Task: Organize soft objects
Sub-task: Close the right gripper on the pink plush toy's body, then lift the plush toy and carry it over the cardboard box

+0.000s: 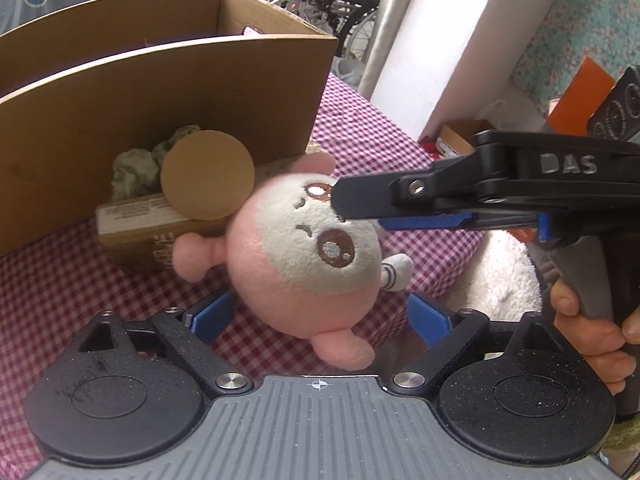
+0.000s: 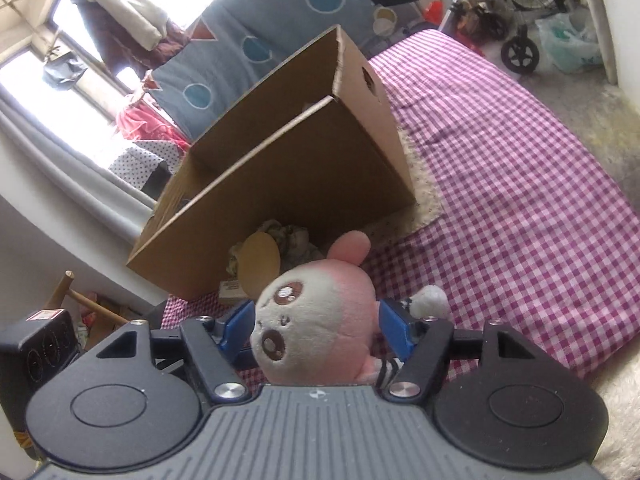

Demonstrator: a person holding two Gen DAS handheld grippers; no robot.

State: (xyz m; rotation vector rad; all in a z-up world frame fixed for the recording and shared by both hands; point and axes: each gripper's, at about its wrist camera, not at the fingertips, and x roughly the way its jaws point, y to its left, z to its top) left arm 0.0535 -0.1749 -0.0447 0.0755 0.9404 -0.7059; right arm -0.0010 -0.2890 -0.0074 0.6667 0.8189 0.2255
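Pink plush [image 2: 320, 320] lies on checked bed [image 2: 520, 200] before cardboard box [image 2: 288, 168]; soft, light, squashy, best taken across round head. Right tongs [image 2: 316, 330] straddle head, pads seemingly not pressing. Left tongs [image 1: 320, 316] apart, near its lower body.

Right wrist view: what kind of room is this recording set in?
Probably a lived-in bedroom or spare room at home: a bed-like surface under a pink checked cloth, a patterned blue cushion or mattress propped by the window, and wheelchairs parked behind.
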